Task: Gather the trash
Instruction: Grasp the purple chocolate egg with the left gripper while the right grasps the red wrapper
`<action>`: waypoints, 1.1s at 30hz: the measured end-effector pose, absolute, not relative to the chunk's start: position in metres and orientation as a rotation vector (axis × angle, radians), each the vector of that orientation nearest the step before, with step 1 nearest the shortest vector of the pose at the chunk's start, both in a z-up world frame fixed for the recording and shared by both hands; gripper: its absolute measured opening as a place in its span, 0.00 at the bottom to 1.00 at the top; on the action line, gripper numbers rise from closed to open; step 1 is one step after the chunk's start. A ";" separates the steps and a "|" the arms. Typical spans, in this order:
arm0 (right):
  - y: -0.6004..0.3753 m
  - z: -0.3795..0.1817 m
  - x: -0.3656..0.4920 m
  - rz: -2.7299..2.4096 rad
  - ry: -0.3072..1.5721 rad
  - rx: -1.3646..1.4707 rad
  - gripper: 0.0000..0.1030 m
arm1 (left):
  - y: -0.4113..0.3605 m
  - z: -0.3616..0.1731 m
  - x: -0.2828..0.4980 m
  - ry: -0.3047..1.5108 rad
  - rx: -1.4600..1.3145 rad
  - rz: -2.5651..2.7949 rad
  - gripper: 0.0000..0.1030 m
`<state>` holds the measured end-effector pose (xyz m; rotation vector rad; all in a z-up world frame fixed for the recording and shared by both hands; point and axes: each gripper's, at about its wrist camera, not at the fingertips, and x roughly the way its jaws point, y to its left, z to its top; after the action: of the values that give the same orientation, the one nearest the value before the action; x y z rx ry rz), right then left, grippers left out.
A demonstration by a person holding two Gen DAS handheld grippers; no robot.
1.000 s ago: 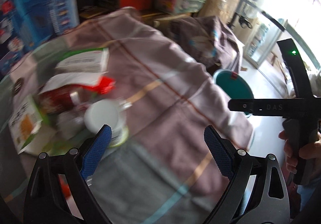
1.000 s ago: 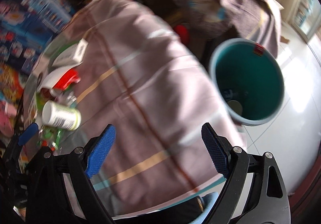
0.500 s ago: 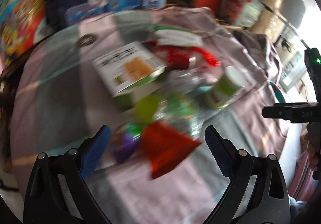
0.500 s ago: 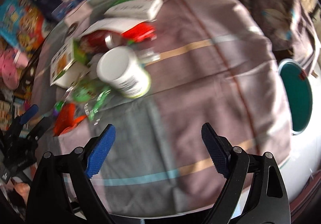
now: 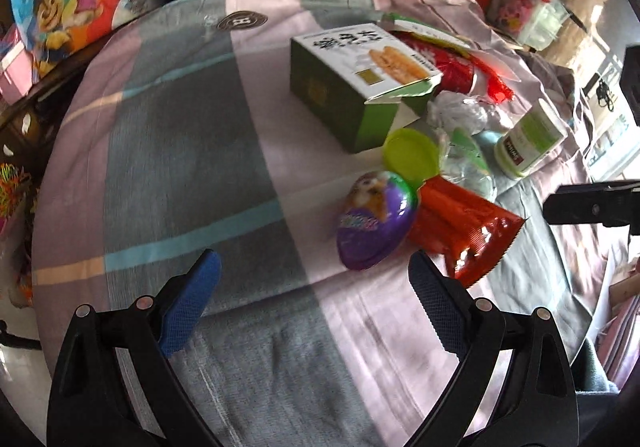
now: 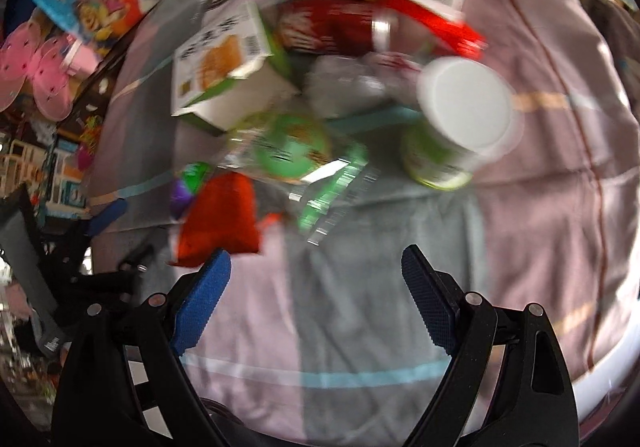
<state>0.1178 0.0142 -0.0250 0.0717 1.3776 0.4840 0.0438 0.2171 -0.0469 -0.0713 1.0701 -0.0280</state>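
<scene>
Both grippers, left (image 5: 314, 289) and right (image 6: 316, 281), jaws wide, empty. Bottle (image 5: 530, 143) label reads "PRIME". Box (image 5: 360, 87) text Chinese, unreadable. Egg (image 5: 376, 221) lettering blurred.

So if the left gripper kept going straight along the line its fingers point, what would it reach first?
Probably bare cloth: between the open left gripper's fingers lies only the striped pink-and-grey tablecloth. The purple egg-shaped plastic toy capsule sits just beyond, toward the right finger, and depth is hard to judge.
</scene>
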 end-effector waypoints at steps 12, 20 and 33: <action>0.081 -0.054 0.130 0.627 1.481 0.045 0.61 | 0.242 -0.061 0.026 1.088 -0.119 -0.035 0.92; 0.080 -0.073 0.125 0.658 1.526 0.079 0.31 | 0.241 -0.064 0.025 1.101 -0.129 -0.045 0.92; 0.017 -0.058 0.113 0.581 1.485 0.099 0.30 | 0.190 -0.066 0.061 1.104 -0.038 -0.174 0.92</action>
<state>0.1128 0.0174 -0.0582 0.0990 1.4854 0.5811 0.0605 0.1905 -0.0664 -0.0376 1.1036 -0.1739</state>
